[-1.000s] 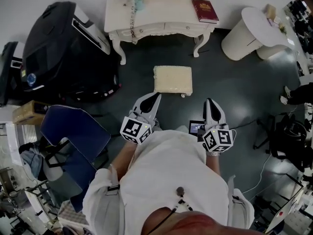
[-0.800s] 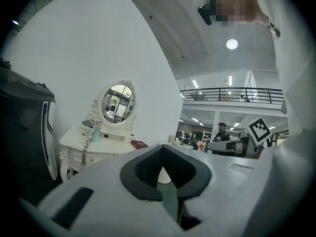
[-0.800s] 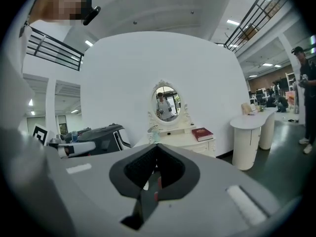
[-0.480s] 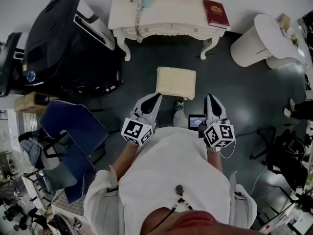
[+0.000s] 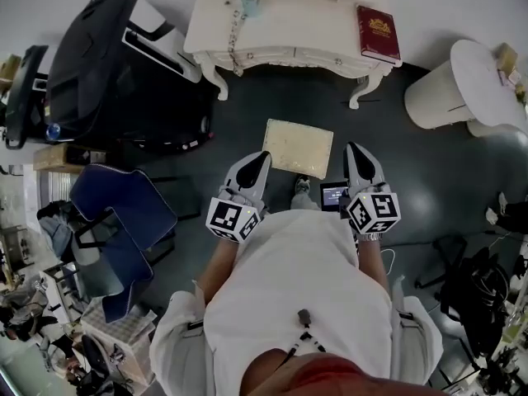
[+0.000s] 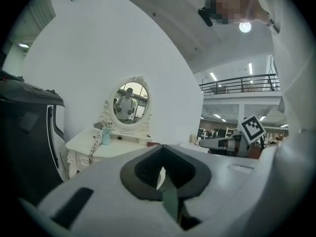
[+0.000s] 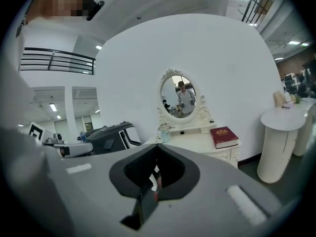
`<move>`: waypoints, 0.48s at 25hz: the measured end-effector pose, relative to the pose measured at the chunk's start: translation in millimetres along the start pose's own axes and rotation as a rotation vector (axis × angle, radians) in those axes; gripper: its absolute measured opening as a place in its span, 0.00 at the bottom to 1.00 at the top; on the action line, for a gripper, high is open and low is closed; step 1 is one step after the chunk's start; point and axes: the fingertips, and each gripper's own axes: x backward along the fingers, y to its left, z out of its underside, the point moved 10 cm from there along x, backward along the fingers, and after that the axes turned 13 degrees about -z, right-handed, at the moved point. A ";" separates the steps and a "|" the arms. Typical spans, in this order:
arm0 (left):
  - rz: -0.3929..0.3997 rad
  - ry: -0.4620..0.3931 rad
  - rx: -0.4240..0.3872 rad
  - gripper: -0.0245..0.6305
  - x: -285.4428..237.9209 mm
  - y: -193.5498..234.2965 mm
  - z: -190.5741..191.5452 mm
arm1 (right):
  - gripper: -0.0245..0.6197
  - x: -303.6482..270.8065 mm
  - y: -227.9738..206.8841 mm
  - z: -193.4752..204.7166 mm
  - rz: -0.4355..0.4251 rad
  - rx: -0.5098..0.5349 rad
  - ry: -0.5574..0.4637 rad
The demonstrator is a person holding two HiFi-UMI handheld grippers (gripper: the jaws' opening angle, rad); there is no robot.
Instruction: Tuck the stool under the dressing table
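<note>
The cream cushioned stool stands on the dark floor, a short way in front of the cream dressing table. In the head view my left gripper is shut and empty, its tip by the stool's near left corner. My right gripper is also shut and empty, just right of the stool's near right corner. The left gripper view looks over its shut jaws at the dressing table and its oval mirror. The right gripper view shows the same table beyond its shut jaws. The stool is hidden in both gripper views.
A red book lies on the dressing table's right end. A large black machine stands left of it and a blue chair is at my left. A white round side table stands to the right. My shoe is just behind the stool.
I have stepped toward the dressing table with both grippers held out ahead. Their tips, which were short of the stool, now flank its near corners. Both stay shut.
</note>
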 end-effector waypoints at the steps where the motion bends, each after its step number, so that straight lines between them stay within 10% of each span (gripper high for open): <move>1: -0.012 0.001 -0.003 0.05 -6.6 -5.2 0.1 | 0.05 -1.5 -11.6 -0.9 -0.010 -0.007 0.003; 12: -0.077 0.122 0.034 0.05 -57.0 -1.8 24.7 | 0.05 -27.6 -86.8 6.7 -0.034 -0.044 0.098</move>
